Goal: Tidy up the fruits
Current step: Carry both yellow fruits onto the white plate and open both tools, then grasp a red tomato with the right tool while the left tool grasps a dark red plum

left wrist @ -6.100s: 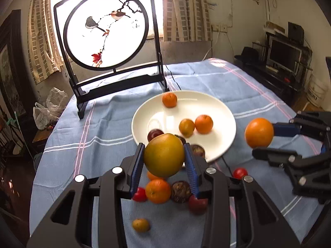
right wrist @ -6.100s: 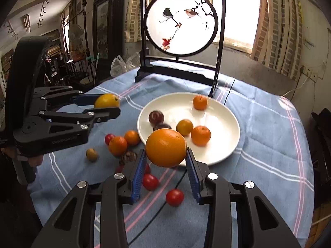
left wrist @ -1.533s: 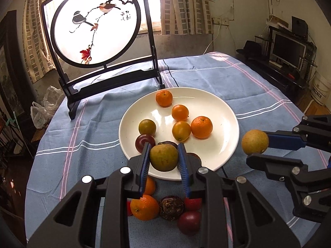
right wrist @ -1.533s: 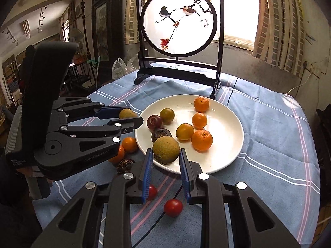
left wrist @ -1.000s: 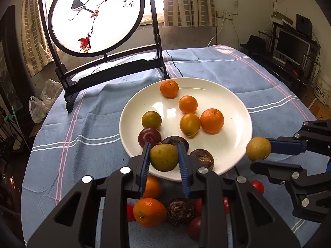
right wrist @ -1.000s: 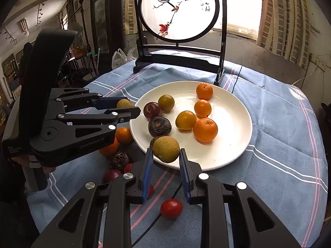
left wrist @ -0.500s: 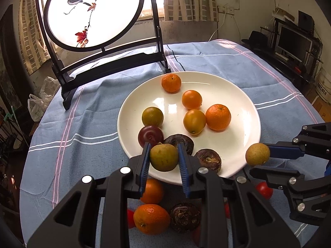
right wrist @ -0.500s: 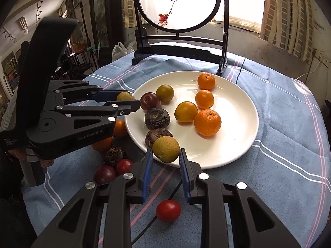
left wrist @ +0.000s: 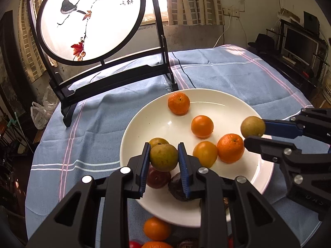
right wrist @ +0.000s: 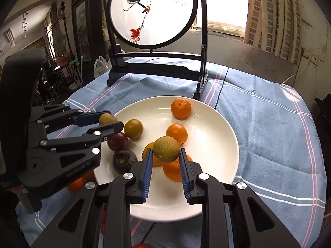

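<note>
A white plate [left wrist: 227, 105] on the blue tablecloth holds several oranges, a green-brown fruit and dark fruits. My left gripper [left wrist: 164, 157] is shut on a green-brown round fruit [left wrist: 163, 156] above the plate's near left part. It also shows in the right wrist view [right wrist: 107, 124]. My right gripper [right wrist: 166, 149] is shut on a brownish round fruit [right wrist: 166, 148] above the oranges in the plate [right wrist: 223, 140]. It shows at the right of the left wrist view [left wrist: 252, 131], holding that fruit [left wrist: 252, 126] over the plate's right side.
A black stand with a round bird painting [left wrist: 91, 18] stands behind the plate. Loose oranges [left wrist: 156, 228] and red fruits lie on the cloth [left wrist: 227, 70] in front of the plate. A cable runs across the cloth. Furniture and a monitor stand at the far right.
Both grippers have moved forward over the plate, each still holding its fruit. The right gripper's fruit now hangs above the oranges instead of at the plate's near rim.
</note>
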Demonstrator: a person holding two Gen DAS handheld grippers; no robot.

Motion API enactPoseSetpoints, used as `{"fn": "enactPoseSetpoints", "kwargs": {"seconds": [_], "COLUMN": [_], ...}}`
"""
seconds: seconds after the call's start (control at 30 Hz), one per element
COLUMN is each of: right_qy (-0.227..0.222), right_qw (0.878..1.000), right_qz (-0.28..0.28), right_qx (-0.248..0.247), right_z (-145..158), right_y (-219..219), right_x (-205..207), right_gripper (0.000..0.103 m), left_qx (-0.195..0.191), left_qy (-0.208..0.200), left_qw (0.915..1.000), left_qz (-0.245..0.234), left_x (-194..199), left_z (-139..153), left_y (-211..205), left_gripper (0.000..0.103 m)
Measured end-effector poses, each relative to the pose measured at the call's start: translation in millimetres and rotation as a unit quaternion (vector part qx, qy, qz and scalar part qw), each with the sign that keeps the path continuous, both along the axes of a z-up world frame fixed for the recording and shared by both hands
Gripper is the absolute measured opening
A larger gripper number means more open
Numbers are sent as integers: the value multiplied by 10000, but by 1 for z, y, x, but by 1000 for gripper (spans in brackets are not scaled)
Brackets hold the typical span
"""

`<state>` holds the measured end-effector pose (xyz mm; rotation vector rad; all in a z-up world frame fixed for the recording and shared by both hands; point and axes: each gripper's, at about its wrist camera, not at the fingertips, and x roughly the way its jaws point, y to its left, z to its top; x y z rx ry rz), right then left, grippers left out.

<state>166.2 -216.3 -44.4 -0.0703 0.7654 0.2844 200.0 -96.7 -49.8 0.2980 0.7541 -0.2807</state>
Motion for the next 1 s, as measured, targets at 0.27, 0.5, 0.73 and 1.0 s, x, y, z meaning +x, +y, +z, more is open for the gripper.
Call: {"fn": "enactPoseSetpoints", "kwargs": {"seconds": [0.27,0.5,0.73,1.0], "right_qy": [142,-105,-143,370], "right_qw": [9997,9998,9996,9965], "right_qz": [-156,-161,221,552], "right_qx": [-87,5,-136,-506], "right_z": [-8,9,12,-33], "right_y": [0,-8,-6,-3], "right_x": [38,18,-49,-113], "right_gripper": [35,38,47,47], "left_qx": [201,-112,-303,-341], "left_qy": [53,3,-280,-241], "left_qw": [9997,9996,9990,9991], "left_qz": [143,244,143,-96], "left_x": [21,12,-37,-105], "left_z": [-14,2,26,20], "left_y": [-8,17,42,61], "left_gripper": [39,46,56,59]}}
